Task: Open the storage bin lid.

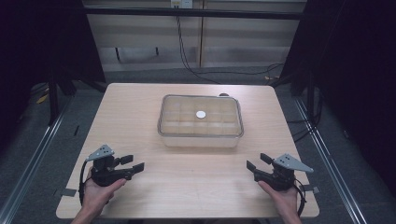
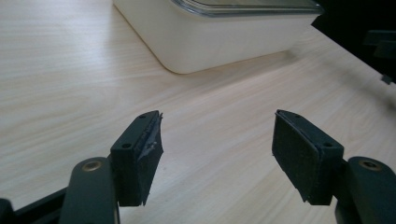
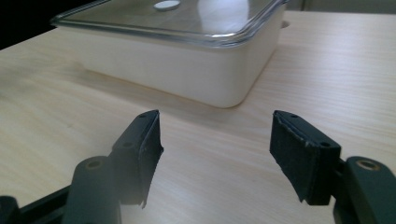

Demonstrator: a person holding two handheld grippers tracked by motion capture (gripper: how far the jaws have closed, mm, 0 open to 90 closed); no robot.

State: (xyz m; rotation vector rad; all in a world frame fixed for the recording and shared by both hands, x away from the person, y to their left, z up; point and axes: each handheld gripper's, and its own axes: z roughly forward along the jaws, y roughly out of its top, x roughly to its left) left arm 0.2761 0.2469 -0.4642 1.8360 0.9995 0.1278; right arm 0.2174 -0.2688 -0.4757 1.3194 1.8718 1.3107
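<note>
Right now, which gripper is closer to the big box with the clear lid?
Neither clearly; they look about equally far. Left gripper sits off the lidded box's front-left corner, right gripper off its front-right, both apart from it.

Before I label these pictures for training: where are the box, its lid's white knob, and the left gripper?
box (image 1: 201, 139), high view, near side wall.
white knob (image 1: 201, 114), high view, middle of the clear lid.
left gripper (image 1: 132, 163), high view, between its open fingertips.

Glossy plastic box (image 1: 201, 122), matt wood table (image 1: 187, 182)
</note>
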